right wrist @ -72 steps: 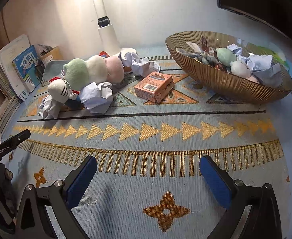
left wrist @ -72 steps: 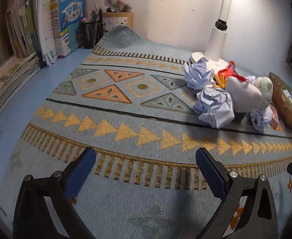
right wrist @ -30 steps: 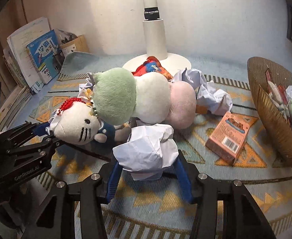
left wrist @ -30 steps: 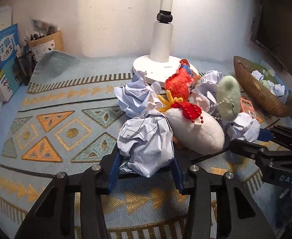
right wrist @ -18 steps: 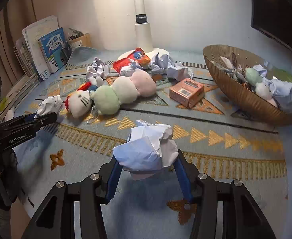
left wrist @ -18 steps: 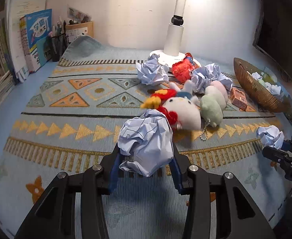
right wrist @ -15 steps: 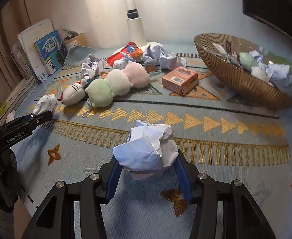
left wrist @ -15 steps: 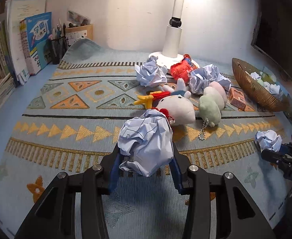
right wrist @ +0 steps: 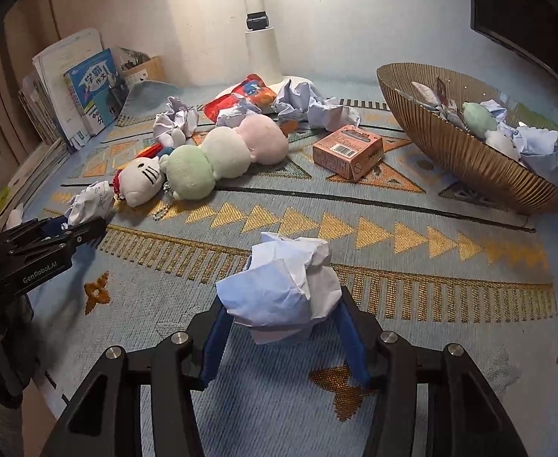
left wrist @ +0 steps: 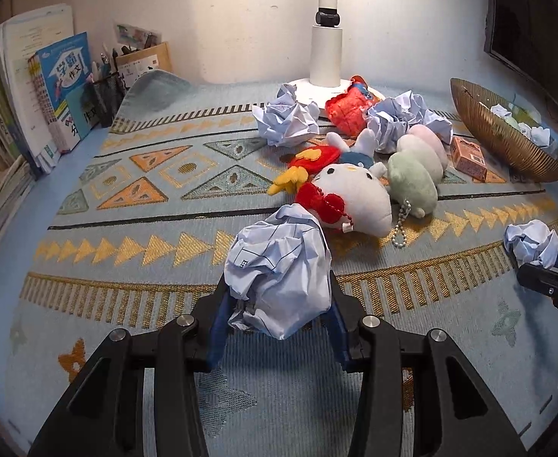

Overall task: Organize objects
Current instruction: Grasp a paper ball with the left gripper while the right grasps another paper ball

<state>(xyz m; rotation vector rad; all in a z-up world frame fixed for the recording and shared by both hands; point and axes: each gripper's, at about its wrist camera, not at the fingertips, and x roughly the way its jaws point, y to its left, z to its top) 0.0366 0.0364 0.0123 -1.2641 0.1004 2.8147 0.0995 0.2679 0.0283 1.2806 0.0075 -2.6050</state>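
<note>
Left gripper (left wrist: 277, 318) clenches a crumpled blue-lined paper ball (left wrist: 279, 274); right gripper (right wrist: 281, 323), at its three o'clock, grasps a crumpled white paper wad (right wrist: 282, 285).

Your left gripper (left wrist: 277, 306), black-framed with blue pads, points down and forward, its jaws clamped on a crumpled ball of lined white paper (left wrist: 279, 272) at about 6 o'clock in its own view. Your right gripper (right wrist: 281, 318), same build, is pitched down likewise, pads pressed on a crumpled ball of plain white paper (right wrist: 282, 285). Each tool shows at the other's edge: right at 3 o'clock, left at 9 o'clock.
</note>
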